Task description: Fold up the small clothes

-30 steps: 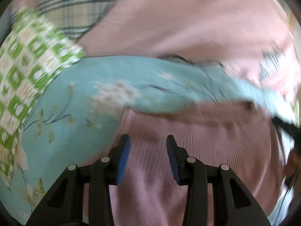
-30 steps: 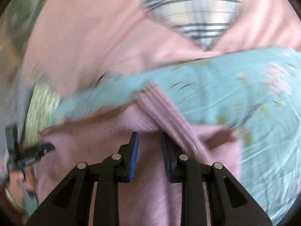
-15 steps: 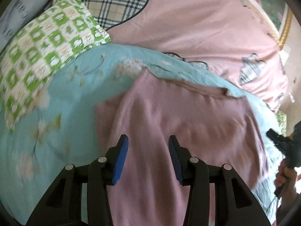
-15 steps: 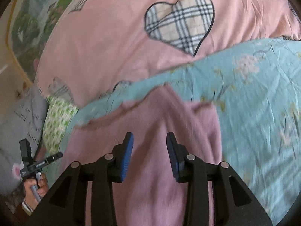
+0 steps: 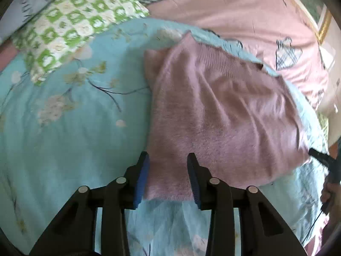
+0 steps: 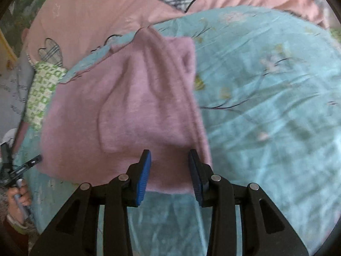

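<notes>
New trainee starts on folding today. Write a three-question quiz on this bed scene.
1. True or false: the pink knit garment lies on the blue floral cover.
2. What pattern has the pillow beyond the cover? A) green checks B) red stripes C) plain white
3. Fill in: both the left hand-held gripper and the right hand-held gripper stand ___.

Key: 1 true; 2 A; 3 open.
</notes>
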`<state>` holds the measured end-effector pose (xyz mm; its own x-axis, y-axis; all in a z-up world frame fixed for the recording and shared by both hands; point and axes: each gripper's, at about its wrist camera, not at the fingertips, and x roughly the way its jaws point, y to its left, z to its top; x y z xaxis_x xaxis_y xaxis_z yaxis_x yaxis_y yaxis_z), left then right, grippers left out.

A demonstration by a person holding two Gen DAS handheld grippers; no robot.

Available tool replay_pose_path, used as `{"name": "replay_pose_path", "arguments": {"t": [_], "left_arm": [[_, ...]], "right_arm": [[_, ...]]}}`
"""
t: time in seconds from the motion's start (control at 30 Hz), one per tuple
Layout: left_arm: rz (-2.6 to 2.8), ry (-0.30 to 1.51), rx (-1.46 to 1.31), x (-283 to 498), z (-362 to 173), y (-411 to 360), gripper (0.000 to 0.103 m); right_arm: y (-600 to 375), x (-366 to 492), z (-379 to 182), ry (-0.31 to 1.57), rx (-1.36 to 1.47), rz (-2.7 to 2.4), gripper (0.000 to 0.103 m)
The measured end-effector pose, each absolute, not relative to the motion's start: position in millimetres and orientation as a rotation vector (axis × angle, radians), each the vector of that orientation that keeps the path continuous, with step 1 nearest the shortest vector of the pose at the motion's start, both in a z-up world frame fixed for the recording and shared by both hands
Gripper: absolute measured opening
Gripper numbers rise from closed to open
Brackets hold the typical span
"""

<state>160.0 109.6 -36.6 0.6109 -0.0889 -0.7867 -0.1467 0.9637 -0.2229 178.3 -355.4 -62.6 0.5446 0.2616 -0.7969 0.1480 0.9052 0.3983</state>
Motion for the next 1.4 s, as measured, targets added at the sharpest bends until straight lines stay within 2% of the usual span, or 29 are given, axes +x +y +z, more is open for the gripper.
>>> {"name": "replay_pose_path", "arguments": {"t": [0.2,0.37,0.63,0.87,1.2,1.3,1.33,1.37,1.4], "left_arm": [[0.018,0.887,-0.409,128.1,-24.1,108.7,0.049],[-0.003,0.873,-0.542,100.1,-31.0,98.4,0.051],[-0.068,0.848,-0.636,81.1,-47.7,76.8,0.059],[-0.037,0.817,-0.838,96.8,-70.3,89.0,0.064],[0.064,0.685,-0.972,164.5,-82.1,113.0,0.065],[0.077,0.684,-0.955,183.0,-80.7,113.4,0.054],[0.067,0.692,-0.948,188.1,-80.1,112.2,0.034],[0.047,0.703,-0.942,192.3,-80.4,111.1,0.022],[0.045,0.704,-0.92,196.9,-76.7,108.1,0.022]], "right_arm": [[-346.1,148.1,-44.4,0.918,0.567,0.137,0.04],[-312.1,120.4,-35.5,0.859,0.603,0.251,0.044],[-261.8,91.1,-48.2,0.818,0.655,0.395,0.051],[-251.2,81.1,-61.8,0.82,0.689,0.432,0.052],[-250.0,84.3,-51.8,0.804,0.719,0.452,0.052],[-250.9,86.7,-45.9,0.794,0.714,0.462,0.052],[-251.8,87.5,-44.8,0.79,0.714,0.463,0.052],[-253.2,88.5,-44.2,0.786,0.718,0.465,0.052],[-255.5,90.0,-43.2,0.781,0.723,0.463,0.052]]}}
